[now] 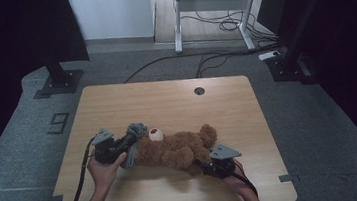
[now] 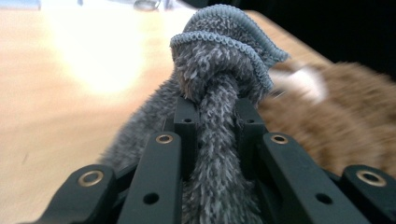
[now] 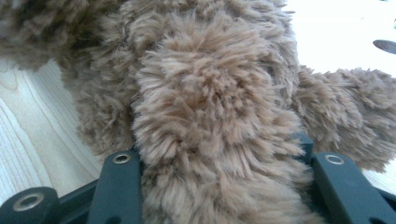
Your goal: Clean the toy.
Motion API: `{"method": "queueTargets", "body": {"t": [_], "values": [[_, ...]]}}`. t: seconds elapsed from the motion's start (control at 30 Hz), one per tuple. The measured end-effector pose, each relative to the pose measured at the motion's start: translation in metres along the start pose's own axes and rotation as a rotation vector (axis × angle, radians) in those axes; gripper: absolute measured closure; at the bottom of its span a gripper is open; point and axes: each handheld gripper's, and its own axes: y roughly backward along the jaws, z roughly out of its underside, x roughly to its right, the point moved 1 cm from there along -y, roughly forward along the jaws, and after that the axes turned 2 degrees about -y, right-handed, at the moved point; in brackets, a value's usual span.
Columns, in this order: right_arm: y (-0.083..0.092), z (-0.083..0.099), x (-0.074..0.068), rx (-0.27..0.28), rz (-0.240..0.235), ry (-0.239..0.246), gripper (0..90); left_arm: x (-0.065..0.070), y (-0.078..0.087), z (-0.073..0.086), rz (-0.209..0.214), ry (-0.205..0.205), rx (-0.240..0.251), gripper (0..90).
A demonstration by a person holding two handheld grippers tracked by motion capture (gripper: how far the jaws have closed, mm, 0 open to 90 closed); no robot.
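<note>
1. While the brown teddy bear (image 1: 177, 151) lies on its back across the near half of the wooden table (image 1: 166, 99), a grey knitted scarf (image 1: 134, 135) is knotted at its neck, and that scarf looks to be the thing being worked.
2. Up close from the left gripper (image 2: 215, 109), the scarf's tail (image 2: 215, 186) runs straight between the jaws, which are pinched tight on it, and the knot (image 2: 210, 65) sits just beyond their tips.
3. Over to the right gripper (image 1: 207, 166): it sits at the bear's lower end, jaws partly closed and clamped on a plush leg (image 3: 210, 140), fur bulging out between them.
4. So one end is anchored and the other has the scarf; the step in hand, I'd say, is pulling that scarf at the knot, whether snugging it or working it loose I cannot tell.
5. To do it well: keep the right gripper planted so the bear doesn't slide along the table, and draw the left one straight away from the knot, in line with the tail, not sideways.
6. Watch the grip point. It is close to the knot, which gives control, but a jerk could drag the whole head (image 1: 153, 138) rather than move the fabric.
7. Slow, steady tension is the call; soft knit can slip through smooth pads if the pull comes too fast.
8. Beyond the bear, bare tabletop lies ahead of both grippers, so there is room to draw out.
</note>
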Motion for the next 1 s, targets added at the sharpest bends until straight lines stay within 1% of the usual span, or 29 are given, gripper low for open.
{"method": "queueTargets", "body": {"t": [0.03,0.13,0.17,0.2,0.27,0.3,0.33,0.4,0.47,0.5,0.53,0.57,0.6,0.63,0.67,0.7,0.73,0.77,0.8,0.87,0.9,0.93,0.97,1.0], "values": [[0.0,0.0,0.001,0.001,-0.001,-0.005,48.3,0.007,-0.001,-0.006,0.014,-0.013,0.01,75.5],[0.001,0.001,0.002,0.001,-0.002,-0.005,48.3,0.028,-0.01,-0.021,0.064,-0.055,0.01,75.4],[0.001,0.001,0.001,0.002,0.0,-0.001,48.3,0.044,-0.019,-0.028,0.094,-0.082,0.0,75.3],[0.001,0.001,0.001,0.002,0.0,-0.001,48.3,0.044,-0.019,-0.028,0.094,-0.082,0.0,75.3],[0.001,0.001,0.001,0.002,0.002,-0.001,48.3,0.06,-0.029,-0.034,0.129,-0.108,-0.009,75.3],[0.001,0.001,0.0,0.001,0.004,0.002,48.3,0.077,-0.038,-0.039,0.162,-0.136,-0.017,75.3],[0.001,0.001,0.0,0.001,0.004,0.002,48.3,0.077,-0.038,-0.039,0.162,-0.136,-0.017,75.3],[0.001,0.001,0.0,0.002,0.002,0.002,48.3,0.094,-0.048,-0.044,0.201,-0.162,-0.028,75.3],[0.001,0.0,-0.001,0.003,0.002,0.003,48.3,0.111,-0.059,-0.047,0.219,-0.199,-0.048,75.2],[0.0,0.0,-0.001,0.003,0.003,0.002,48.3,0.118,-0.068,-0.047,0.229,-0.209,-0.065,75.2],[0.0,0.0,-0.002,0.003,0.004,0.008,48.3,0.125,-0.082,-0.045,0.225,-0.214,-0.107,75.1],[0.0,0.0,-0.002,0.001,0.005,0.013,48.3,0.125,-0.082,-0.045,0.225,-0.214,-0.107,75.1],[0.0,0.0,-0.002,0.001,0.005,0.013,48.3,0.126,-0.091,-0.042,0.208,-0.217,-0.142,75.1],[0.0,0.0,-0.002,0.0,0.006,0.014,48.2,0.125,-0.099,-0.038,0.202,-0.21,-0.173,74.9],[0.0,0.0,-0.003,0.0,0.006,0.013,48.3,0.122,-0.104,-0.034,0.208,-0.197,-0.188,74.8],[0.0,0.001,-0.003,-0.005,0.009,0.014,48.2,0.119,-0.105,-0.032,0.211,-0.188,-0.187,74.8],[0.0,0.002,-0.003,-0.008,0.007,0.016,48.2,0.117,-0.103,-0.031,0.218,-0.18,-0.184,74.8],[0.0,0.002,-0.003,-0.007,0.003,0.014,48.2,0.115,-0.1,-0.031,0.213,-0.181,-0.182,74.8],[-0.001,0.001,-0.004,-0.013,0.0,0.024,48.3,0.112,-0.096,-0.031,0.201,-0.185,-0.179,74.8],[-0.001,0.0,-0.004,-0.014,0.002,0.024,48.3,0.104,-0.087,-0.03,0.164,-0.199,-0.174,74.8],[-0.001,0.0,-0.004,-0.017,0.002,0.023,48.3,0.098,-0.082,-0.03,0.14,-0.201,-0.171,74.8],[-0.001,0.001,-0.003,-0.016,0.0,0.018,48.3,0.084,-0.07,-0.027,0.113,-0.189,-0.162,74.8],[-0.001,0.001,-0.003,-0.016,-0.001,0.017,48.3,0.084,-0.07,-0.027,0.113,-0.189,-0.162,74.8],[-0.001,0.001,-0.003,-0.016,-0.001,0.017,48.3,0.077,-0.063,-0.024,0.106,-0.177,-0.153,74.8]]}}
